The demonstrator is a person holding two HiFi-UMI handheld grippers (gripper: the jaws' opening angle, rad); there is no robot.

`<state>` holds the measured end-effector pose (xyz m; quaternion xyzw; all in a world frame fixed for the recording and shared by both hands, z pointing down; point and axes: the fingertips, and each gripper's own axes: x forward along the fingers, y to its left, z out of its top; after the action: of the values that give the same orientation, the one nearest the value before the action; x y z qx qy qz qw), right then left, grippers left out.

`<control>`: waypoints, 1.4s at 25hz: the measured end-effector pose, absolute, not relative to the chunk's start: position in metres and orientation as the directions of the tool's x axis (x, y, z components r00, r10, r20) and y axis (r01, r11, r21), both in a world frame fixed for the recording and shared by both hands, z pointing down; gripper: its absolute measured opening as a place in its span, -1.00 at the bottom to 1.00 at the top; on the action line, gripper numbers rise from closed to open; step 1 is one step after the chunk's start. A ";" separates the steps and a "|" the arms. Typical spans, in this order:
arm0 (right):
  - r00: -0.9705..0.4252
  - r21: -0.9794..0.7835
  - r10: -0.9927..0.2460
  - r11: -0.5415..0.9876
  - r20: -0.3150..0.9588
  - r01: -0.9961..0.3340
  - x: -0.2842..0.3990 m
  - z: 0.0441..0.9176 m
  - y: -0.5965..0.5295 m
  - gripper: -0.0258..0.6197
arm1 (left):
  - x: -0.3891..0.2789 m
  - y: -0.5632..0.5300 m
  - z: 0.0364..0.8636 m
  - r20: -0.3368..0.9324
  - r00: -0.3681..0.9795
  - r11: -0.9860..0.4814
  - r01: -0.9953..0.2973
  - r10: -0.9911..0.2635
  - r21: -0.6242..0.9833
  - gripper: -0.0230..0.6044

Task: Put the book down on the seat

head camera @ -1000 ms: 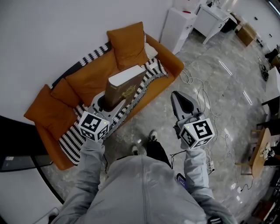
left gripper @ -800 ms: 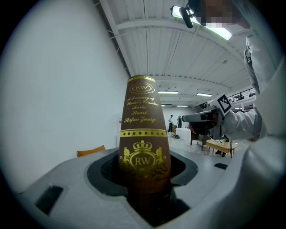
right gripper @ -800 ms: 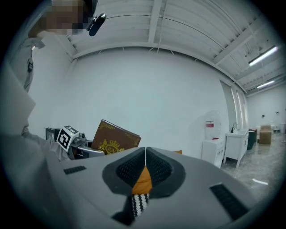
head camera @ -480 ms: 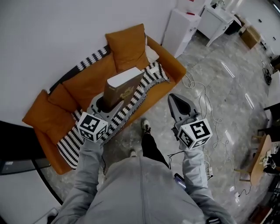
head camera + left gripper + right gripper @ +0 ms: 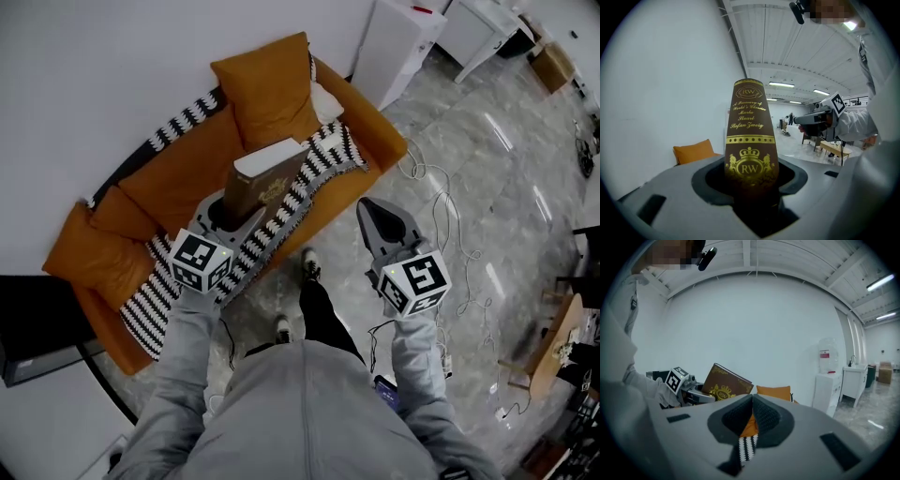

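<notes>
Left gripper [image 5: 751, 187] jaws clamped tight on the foot of the brown book [image 5: 749, 136], book upright, held up over the striped blanket [image 5: 328, 159] on the orange sofa [image 5: 187, 173], right gripper [image 5: 752, 416] jaws pressed together, empty, out over the marble floor [image 5: 487, 216].

Head view: soft, even indoor light, a bit dim. Heavy fisheye, so the sofa [image 5: 187, 178] bends into an arc and the stretch gets worse toward the edges. Glossy floor [image 5: 511, 220] carries white glare streaks. Shadows weak and diffuse.

Left gripper view: circular vignette, black corners. Ceiling strips [image 5: 780, 85] bright, not blown. Book [image 5: 749, 136] spine sharp, gold print legible; nearest foreground soft and dark.

Right gripper view: same vignette. White wall [image 5: 754, 324] flat and evenly lit, no hot spots. Strip light [image 5: 881, 283] at upper right clips. Close foreground out of focus, background reasonably sharp.
</notes>
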<state>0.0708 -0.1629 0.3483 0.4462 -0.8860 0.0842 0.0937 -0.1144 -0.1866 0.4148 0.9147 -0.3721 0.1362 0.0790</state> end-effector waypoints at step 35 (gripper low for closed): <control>-0.603 -0.285 -0.636 0.537 0.482 -0.794 0.107 0.542 -0.302 -0.83 | -0.052 -0.312 0.684 0.661 0.656 -0.679 -0.672 -0.364 0.294 -0.18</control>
<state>0.1067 -0.3024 0.5421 0.4150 -0.8614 0.2438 0.1624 -0.0522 -0.3120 0.6842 0.8698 -0.2979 0.2881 0.2677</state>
